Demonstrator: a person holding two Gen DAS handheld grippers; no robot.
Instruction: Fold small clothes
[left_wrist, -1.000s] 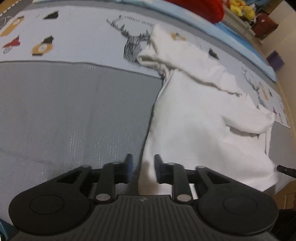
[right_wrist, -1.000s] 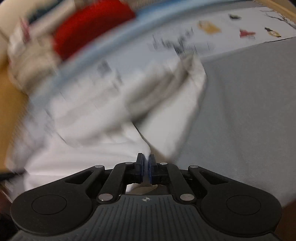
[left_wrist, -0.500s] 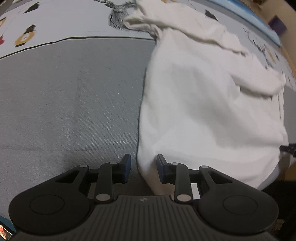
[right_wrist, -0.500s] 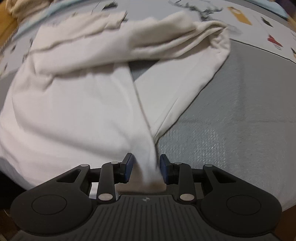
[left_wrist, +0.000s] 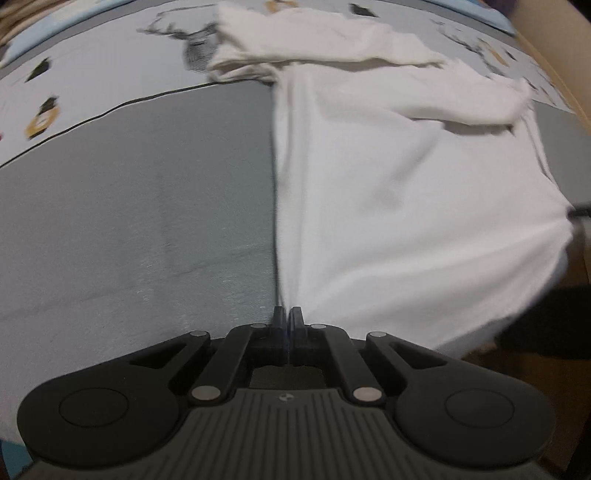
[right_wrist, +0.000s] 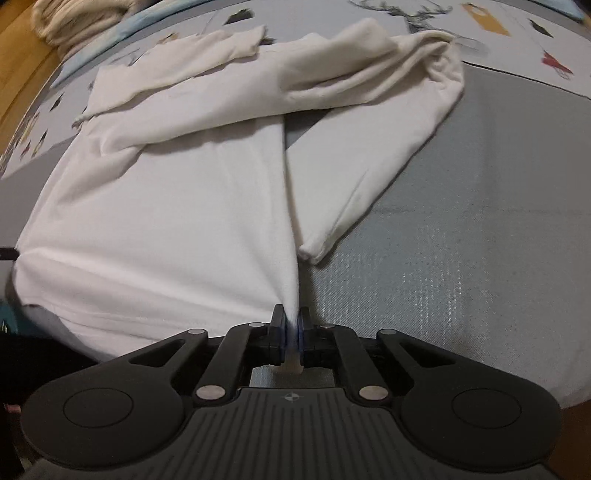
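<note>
Left gripper (left_wrist: 287, 317) has just snapped closed, pinching the near left corner of the white garment (left_wrist: 406, 192), cloth fanning out toward 1 o'clock. Right gripper (right_wrist: 293, 318) has also just been closing and now clamps the garment (right_wrist: 166, 221) at its near right corner, fabric showing between the blue pads. Half a second back both straddled the hem, jaws parted. The garment lies on the grey mat (right_wrist: 461, 240), sleeves folded across at 12 o'clock.
</note>
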